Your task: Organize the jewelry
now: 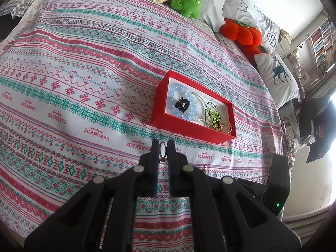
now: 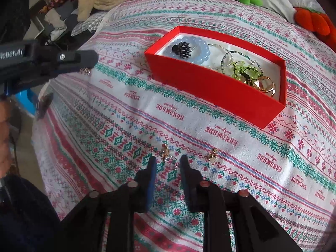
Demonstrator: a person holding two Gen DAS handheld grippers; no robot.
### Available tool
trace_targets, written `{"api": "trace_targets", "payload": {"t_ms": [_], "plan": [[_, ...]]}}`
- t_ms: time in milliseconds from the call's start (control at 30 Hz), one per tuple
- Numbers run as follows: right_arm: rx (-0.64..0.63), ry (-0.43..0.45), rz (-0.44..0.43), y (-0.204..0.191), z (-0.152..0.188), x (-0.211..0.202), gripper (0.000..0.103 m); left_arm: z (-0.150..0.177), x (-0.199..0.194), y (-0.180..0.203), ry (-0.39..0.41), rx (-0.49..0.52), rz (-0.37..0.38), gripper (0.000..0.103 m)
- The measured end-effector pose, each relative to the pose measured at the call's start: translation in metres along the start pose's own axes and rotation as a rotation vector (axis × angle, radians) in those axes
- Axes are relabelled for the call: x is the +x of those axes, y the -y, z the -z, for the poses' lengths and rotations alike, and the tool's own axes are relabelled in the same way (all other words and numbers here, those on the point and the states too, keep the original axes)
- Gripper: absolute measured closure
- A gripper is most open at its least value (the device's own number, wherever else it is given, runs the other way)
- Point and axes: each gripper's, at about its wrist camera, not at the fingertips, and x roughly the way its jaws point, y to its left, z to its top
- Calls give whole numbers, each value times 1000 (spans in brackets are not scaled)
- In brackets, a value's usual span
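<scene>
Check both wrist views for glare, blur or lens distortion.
Left wrist view: window glare blows out the right edge; fisheye bows the bedspread; red box sharp. Right wrist view: even light, no glare; left gripper at the left edge slightly soft.

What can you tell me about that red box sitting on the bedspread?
The red box is a shallow, open, lidless rectangle, apparently cardboard, with a white lining. It lies flat on the patterned bedspread, and neither tool touches it. Inside are a pale blue bead bracelet ringing a small black clip, thin chains, green beads and gold rings at one end.
</scene>
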Motion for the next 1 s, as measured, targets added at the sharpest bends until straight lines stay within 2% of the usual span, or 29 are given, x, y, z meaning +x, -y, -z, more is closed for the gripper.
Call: {"api": "trace_targets", "payload": {"t_ms": [33,100,233,367,467,533,1000], "plan": [[-27,-2,21,-4,1,4,63,0,0,0,-1,0,-1,95],[-78,-9,40,-11,5,9,57,0,1,-1,-1,-3,-1,95],[-151,9,89,-21,13,19,58,2,0,-3,-1,-4,-1,95],[-186,39,100,-22,17,23,60,3,0,-2,-8,0,0,95],[-213,60,110,-24,20,24,65,3,2,1,-8,11,1,95],[-234,68,101,-28,22,24,90,3,3,1,-12,10,1,95],[-241,87,90,-32,33,-2,90,0,-2,5,0,16,18,95]]}}
